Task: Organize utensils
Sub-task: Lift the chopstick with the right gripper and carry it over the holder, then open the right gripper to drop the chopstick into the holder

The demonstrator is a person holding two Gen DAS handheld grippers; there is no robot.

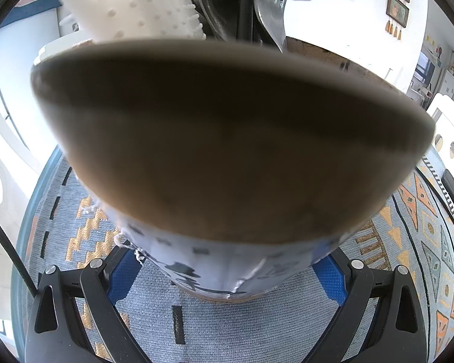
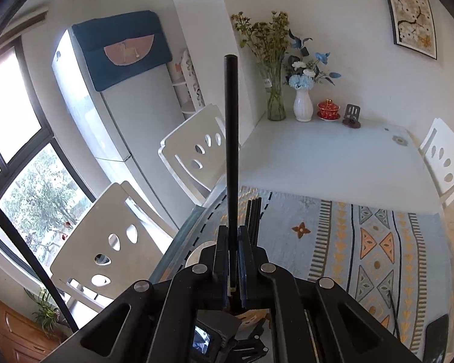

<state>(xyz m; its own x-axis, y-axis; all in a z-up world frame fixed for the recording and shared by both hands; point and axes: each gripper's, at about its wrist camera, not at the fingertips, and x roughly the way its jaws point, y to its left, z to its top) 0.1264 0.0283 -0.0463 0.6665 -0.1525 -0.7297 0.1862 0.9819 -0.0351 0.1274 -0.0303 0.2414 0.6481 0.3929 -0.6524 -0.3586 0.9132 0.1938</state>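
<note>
We see the left gripper (image 1: 227, 275) clamped around a round container (image 1: 227, 257), its blue pads (image 1: 122, 275) pressing the pale printed wall on either side; the container's dark, brown-lined mouth fills most of the left wrist view, too close to be sharp. Out of its far rim stand a white perforated spatula (image 1: 130, 3), a metal fork (image 1: 271, 6) and some dark handles between them that we cannot tell apart. The container sits low over a patterned blue-grey cloth (image 1: 172, 290) on the table. In the right wrist view, the right gripper (image 2: 233, 233) is closed tight on a single black chopstick (image 2: 230, 139), which stands upright out of the pads and rises above them against the wall and a white chair (image 2: 193, 151). Just beside the fingers, a bundle of black chopsticks (image 2: 254, 214) lies on the same cloth, near the table's left edge. The bare part of the white table (image 2: 333, 157) beyond carries a glass vase of dried flowers (image 2: 272, 90), a white vase (image 2: 302, 106) and a red lidded cup (image 2: 328, 109) against the wall.
</note>
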